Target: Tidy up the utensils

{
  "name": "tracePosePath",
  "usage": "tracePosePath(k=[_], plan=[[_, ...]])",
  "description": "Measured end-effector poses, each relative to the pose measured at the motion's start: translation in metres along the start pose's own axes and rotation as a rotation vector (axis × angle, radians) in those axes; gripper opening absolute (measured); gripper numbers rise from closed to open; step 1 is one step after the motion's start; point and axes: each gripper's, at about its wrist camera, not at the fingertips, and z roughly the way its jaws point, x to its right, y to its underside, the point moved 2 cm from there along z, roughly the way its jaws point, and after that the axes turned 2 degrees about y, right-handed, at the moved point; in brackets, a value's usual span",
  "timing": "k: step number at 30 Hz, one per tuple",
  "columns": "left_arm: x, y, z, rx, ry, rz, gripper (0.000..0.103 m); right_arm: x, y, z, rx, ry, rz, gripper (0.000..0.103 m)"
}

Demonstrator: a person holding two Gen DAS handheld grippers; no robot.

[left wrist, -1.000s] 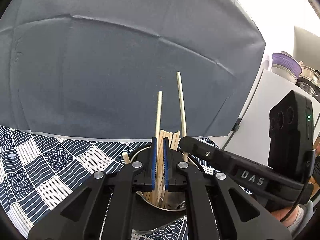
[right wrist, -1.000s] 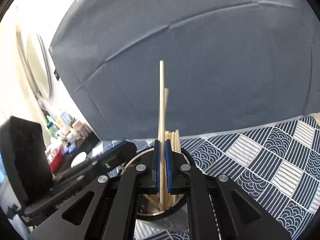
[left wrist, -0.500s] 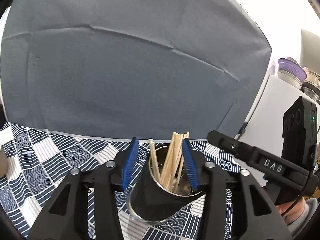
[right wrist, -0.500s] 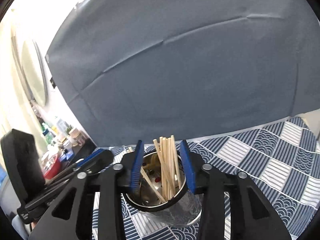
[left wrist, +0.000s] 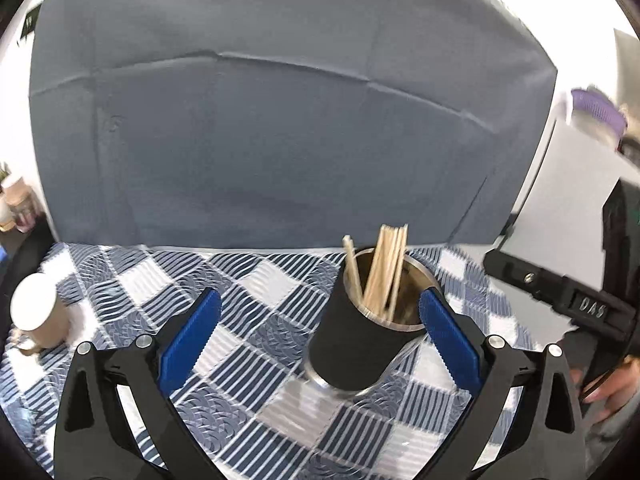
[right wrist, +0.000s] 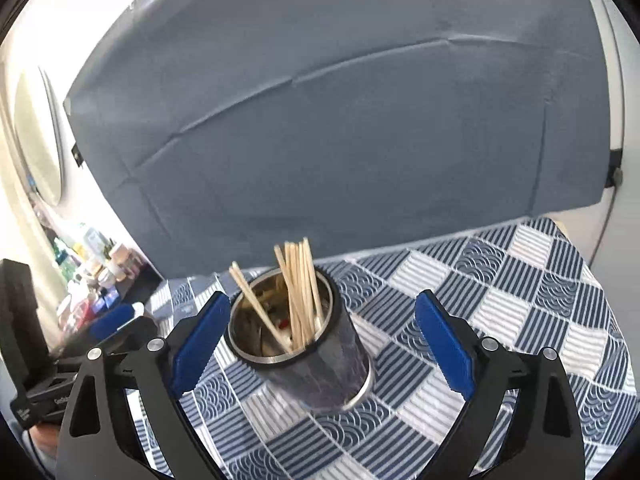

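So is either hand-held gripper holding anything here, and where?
Nothing held. Left hand-held gripper and right one are opening, empty; the wooden chopsticks stand in the steel cup.

A blue-and-white patterned cloth (left wrist: 260, 292) is spread over the table. Behind it a grey creased backdrop (left wrist: 280, 128) is hung. A paper cup (left wrist: 34, 312) is seen standing on the cloth at the left edge. A purple-lidded container (left wrist: 596, 114) is blurred at the far right. Cluttered small items (right wrist: 92, 276) are seen beside the backdrop.
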Motion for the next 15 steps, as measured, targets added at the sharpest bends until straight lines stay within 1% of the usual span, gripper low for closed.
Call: tracePosePath(k=[2,3,5,8,11,13,15], plan=[[0.0,0.01,-0.006,0.0,-0.042,0.017,0.097,0.001,0.011,-0.002,-0.031,0.045,-0.001,0.093],[-0.001,0.014,-0.008,0.0,-0.06,0.013,0.097,0.001,0.016,-0.002,-0.058,0.083,-0.01,0.093],[-0.007,0.03,-0.011,-0.022,-0.115,-0.02,0.097,0.002,0.028,-0.001,-0.111,0.162,-0.017,0.093],[-0.013,0.052,-0.016,-0.065,-0.133,-0.067,0.097,0.0,0.046,-0.006,-0.149,0.173,-0.027,0.093],[-0.013,0.07,-0.024,-0.113,-0.156,-0.066,0.097,-0.005,0.061,-0.014,-0.173,0.173,-0.05,0.094],[-0.011,0.078,-0.032,-0.138,-0.17,-0.06,0.097,-0.01,0.073,-0.022,-0.203,0.165,-0.075,0.094],[-0.01,0.081,-0.042,-0.16,-0.177,-0.066,0.097,-0.015,0.078,-0.031,-0.208,0.155,-0.081,0.095]])
